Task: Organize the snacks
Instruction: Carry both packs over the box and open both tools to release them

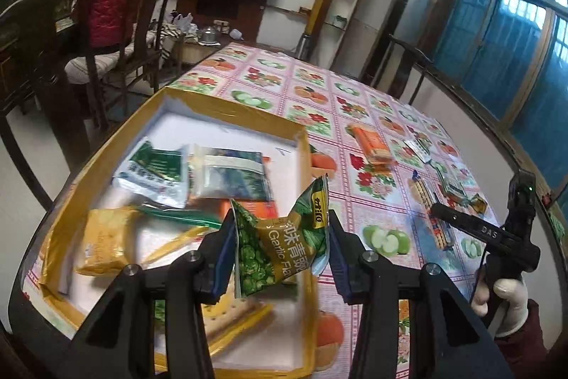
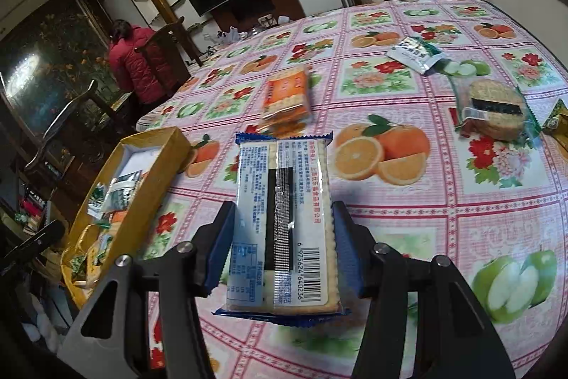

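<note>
My left gripper [image 1: 282, 237] is shut on a green-and-gold garlic pea packet [image 1: 280, 247] and holds it above the near right part of the yellow box [image 1: 248, 111]. Inside the box lie several snack packets, among them a yellow one [image 1: 103, 242] and a white-green one [image 1: 152, 173]. My right gripper [image 2: 284, 229] is shut on a blue-edged cracker packet [image 2: 284, 219], its printed back facing up, just above the tablecloth. In the left wrist view the right gripper [image 1: 440, 214] is to the right of the box, held by a white-gloved hand [image 1: 504, 301].
Loose on the fruit-print tablecloth [image 2: 408, 208] lie an orange cracker packet [image 2: 285, 95], a white-green packet [image 2: 413, 54], a round biscuit packet [image 2: 493, 111] and a gold-green packet [image 2: 557, 119]. The box [image 2: 149, 173] is at the table's left edge. A person in red [image 1: 110, 6] sits beyond dark chairs.
</note>
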`<state>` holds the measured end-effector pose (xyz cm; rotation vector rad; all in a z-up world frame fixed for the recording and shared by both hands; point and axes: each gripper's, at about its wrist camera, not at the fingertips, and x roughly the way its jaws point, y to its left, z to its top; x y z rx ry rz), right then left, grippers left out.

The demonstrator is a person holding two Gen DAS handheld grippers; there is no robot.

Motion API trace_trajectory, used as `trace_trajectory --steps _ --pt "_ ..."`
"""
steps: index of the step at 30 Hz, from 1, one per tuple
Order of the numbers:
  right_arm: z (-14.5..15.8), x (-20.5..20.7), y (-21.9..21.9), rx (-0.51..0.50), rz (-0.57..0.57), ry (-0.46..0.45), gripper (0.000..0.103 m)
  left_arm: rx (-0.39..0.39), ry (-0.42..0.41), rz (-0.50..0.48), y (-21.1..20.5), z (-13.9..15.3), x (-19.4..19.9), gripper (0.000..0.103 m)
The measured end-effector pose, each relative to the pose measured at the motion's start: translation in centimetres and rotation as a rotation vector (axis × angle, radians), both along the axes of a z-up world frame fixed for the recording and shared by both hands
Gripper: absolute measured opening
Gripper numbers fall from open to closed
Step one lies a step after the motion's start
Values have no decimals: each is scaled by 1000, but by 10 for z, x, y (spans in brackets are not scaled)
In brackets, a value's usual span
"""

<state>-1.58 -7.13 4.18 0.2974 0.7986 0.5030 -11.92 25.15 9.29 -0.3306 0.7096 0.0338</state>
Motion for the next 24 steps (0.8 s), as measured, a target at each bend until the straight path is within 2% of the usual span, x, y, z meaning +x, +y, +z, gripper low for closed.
trace_trajectory --steps 5,9,13,15,18,22,24 --pt "19 -13 63 0 134 5 56 -66 17 68 43 -17 0 46" --pt "32 -9 122 -1 226 24 56 -86 39 62 55 -27 10 46" --pt "41 5 181 -73 263 6 56 -85 61 56 62 -31 30 49" --pt "40 17 207 -113 266 10 56 -84 72 59 67 -33 35 52" --pt "33 38 235 -148 259 37 56 -97 79 55 75 -35 39 63" --pt "26 60 259 -167 245 57 56 -131 45 62 81 -34 29 73" --pt "23 69 269 -156 245 70 58 -143 35 60 81 -33 23 74"
